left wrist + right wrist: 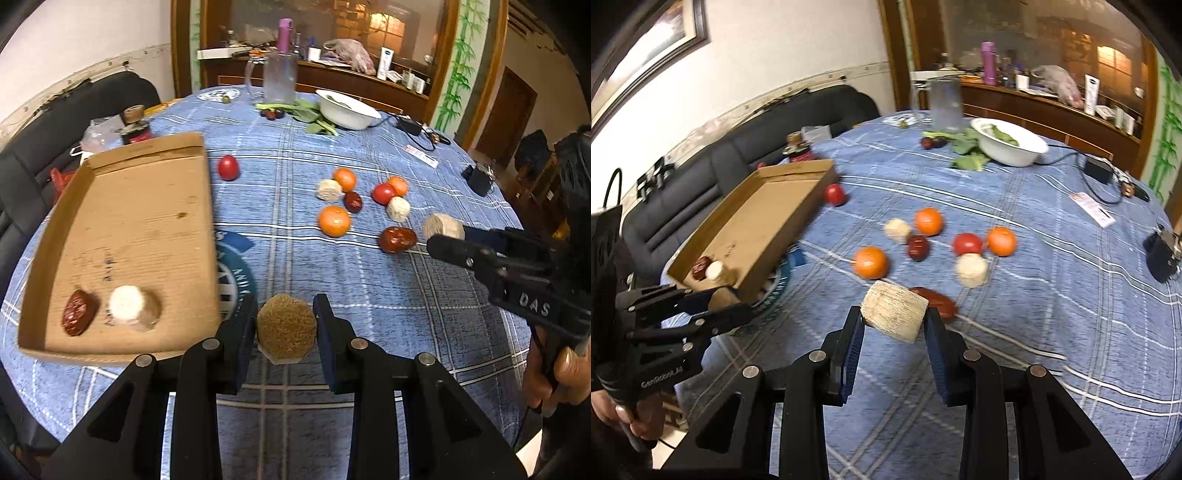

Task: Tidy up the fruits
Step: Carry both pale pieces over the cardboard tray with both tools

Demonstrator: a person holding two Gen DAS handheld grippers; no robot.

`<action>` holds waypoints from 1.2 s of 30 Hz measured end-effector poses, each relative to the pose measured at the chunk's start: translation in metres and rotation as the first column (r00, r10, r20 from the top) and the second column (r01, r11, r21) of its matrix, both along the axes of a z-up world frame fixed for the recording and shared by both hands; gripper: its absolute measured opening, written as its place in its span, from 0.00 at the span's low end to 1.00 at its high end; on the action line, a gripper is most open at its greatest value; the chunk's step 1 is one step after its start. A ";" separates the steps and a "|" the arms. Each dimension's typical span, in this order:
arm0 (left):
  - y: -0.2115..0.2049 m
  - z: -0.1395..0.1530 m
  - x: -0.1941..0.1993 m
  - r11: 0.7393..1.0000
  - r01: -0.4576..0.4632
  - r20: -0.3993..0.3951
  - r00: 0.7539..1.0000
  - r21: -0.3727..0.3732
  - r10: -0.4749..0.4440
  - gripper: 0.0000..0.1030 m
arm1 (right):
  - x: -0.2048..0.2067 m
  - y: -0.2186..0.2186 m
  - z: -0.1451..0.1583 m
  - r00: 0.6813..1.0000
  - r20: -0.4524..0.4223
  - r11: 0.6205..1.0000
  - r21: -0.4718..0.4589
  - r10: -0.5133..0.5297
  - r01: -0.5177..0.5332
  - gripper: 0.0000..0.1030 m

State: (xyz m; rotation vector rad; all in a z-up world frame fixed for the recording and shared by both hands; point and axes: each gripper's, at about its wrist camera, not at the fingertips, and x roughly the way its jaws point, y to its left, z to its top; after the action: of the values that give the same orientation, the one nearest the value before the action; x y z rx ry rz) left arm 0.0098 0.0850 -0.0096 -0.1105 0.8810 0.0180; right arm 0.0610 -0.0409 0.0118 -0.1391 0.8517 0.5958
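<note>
In shallow brown cardboard tray (pixel 122 221): two pieces | left gripper (pixel 285 325) jaws hold tan cylinder beside tray; right gripper (pixel 894 325) jaws hold pale cylinder | eight-odd pieces remain on table (pixel 332 314).

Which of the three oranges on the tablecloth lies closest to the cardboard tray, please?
The orange lying alone at the near-left edge of the fruit cluster; the other two oranges sit farther right, away from the cardboard tray.

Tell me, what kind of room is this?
Probably a home dining or living room: a round table with a blue checked tablecloth, a dark sofa beside it, and a cluttered wooden sideboard behind.
</note>
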 end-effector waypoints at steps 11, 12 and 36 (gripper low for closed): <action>0.034 0.002 -0.012 0.998 -0.060 0.016 0.998 -0.012 0.060 0.28 | -0.018 0.047 0.005 0.994 0.002 0.994 -0.012 0.105 -0.105 0.33; 0.037 0.003 -0.012 0.998 -0.067 0.018 0.998 -0.015 0.067 0.28 | -0.019 0.051 0.005 0.994 0.002 0.994 -0.014 0.113 -0.113 0.33; 0.112 0.006 -0.016 0.981 -0.194 0.023 0.981 -0.019 0.195 0.28 | -0.009 0.128 0.004 0.970 -0.020 0.970 0.003 0.242 -0.242 0.33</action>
State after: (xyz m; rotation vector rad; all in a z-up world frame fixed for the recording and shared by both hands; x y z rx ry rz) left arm -0.0060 0.1973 -0.0039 -0.2119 0.8428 0.1915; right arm 0.0523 0.0874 0.0157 -0.2393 0.8608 0.8278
